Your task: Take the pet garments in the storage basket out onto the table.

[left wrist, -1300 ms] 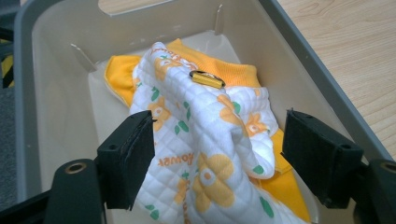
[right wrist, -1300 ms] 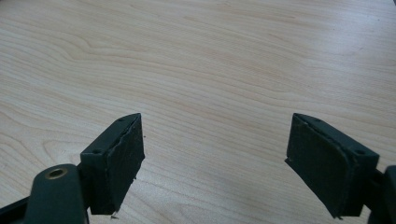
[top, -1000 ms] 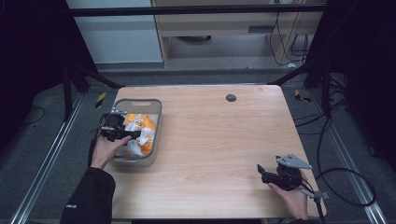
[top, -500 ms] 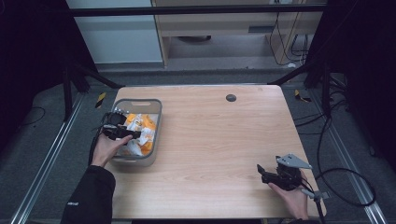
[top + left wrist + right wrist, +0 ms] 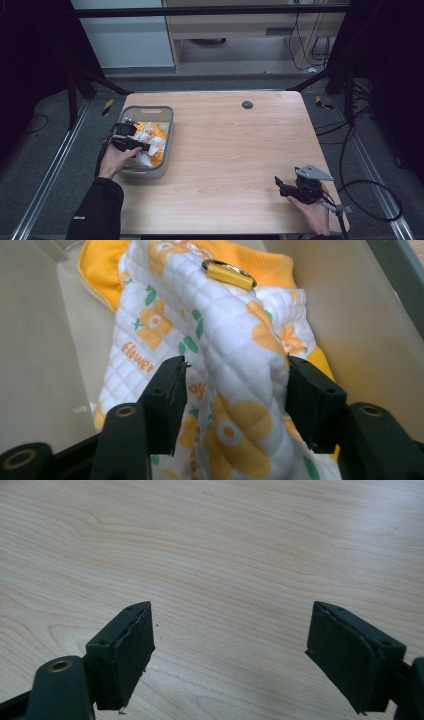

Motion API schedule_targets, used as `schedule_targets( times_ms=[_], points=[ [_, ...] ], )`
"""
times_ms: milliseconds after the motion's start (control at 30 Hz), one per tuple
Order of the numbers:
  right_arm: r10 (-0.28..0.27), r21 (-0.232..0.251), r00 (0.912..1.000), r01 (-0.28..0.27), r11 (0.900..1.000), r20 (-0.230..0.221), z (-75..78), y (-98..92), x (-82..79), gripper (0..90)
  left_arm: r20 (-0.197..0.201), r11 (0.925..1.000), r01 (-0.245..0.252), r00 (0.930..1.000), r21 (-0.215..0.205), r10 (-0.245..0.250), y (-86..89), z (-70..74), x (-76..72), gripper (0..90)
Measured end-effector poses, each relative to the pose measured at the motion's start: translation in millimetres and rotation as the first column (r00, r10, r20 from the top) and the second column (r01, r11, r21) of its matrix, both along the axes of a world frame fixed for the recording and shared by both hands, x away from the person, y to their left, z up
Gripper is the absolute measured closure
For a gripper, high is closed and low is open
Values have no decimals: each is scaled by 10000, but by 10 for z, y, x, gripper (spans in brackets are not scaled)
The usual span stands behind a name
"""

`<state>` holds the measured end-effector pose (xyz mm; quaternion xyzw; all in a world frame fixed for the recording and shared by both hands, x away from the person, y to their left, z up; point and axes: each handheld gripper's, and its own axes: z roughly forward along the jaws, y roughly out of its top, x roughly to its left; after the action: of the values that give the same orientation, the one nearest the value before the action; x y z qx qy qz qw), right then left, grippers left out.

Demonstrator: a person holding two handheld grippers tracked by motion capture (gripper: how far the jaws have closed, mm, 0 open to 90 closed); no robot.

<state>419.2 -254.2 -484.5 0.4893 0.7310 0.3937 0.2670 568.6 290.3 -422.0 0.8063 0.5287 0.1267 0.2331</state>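
Observation:
A grey basket (image 5: 168, 131) at the table's left holds a white quilted cloth (image 5: 235, 335) with orange flowers and an orange lining; the same cloth (image 5: 150, 137) appears in the high view. A gold ring (image 5: 229, 274) lies on top of it. My left gripper (image 5: 235, 390) reaches into the basket, and its jaws have just been closing on a raised fold of the cloth that fills the gap and touches both pads (image 5: 172, 400). In the high view the left gripper (image 5: 131, 144) sits over the basket's left side. My right gripper (image 5: 278, 184) rests near the front right corner, jaws open over bare wood (image 5: 230, 645).
The wooden table (image 5: 225, 150) stretches between the basket and the right hand. A small black round cap (image 5: 247, 104) sits near the far edge. A cable (image 5: 370, 200) trails off the right side. Dark frame bars (image 5: 90, 82) stand at the rear.
The left hand has shifted slightly within the basket. The right hand and its gripper have stayed still.

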Motion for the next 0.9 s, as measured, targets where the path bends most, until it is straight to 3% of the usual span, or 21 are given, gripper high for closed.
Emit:
schedule_targets(
  times_ms=[100,300,400,800,900],
  points=[
    [14,6,10000,-14,10000,-9,0,0,-1,185,-231,9999,90,9997,-48,-91,-11,-21,9,547],
    [61,23,9999,-61,10000,-109,-6,12,1,183,-382,9999,114,9992,57,-111,-8,-30,8,658],
    [79,8,10000,-79,10000,-35,-3,8,2,183,-454,9999,83,9989,-93,-87,21,-34,8,697],
    [107,-15,9999,-107,9999,-57,-6,11,3,182,-300,9998,173,9994,-94,-176,37,35,-18,748],
    [102,-4,9999,-102,9999,-54,-7,10,7,182,-90,9998,127,9999,-158,-129,48,81,-35,751]
  ],
)
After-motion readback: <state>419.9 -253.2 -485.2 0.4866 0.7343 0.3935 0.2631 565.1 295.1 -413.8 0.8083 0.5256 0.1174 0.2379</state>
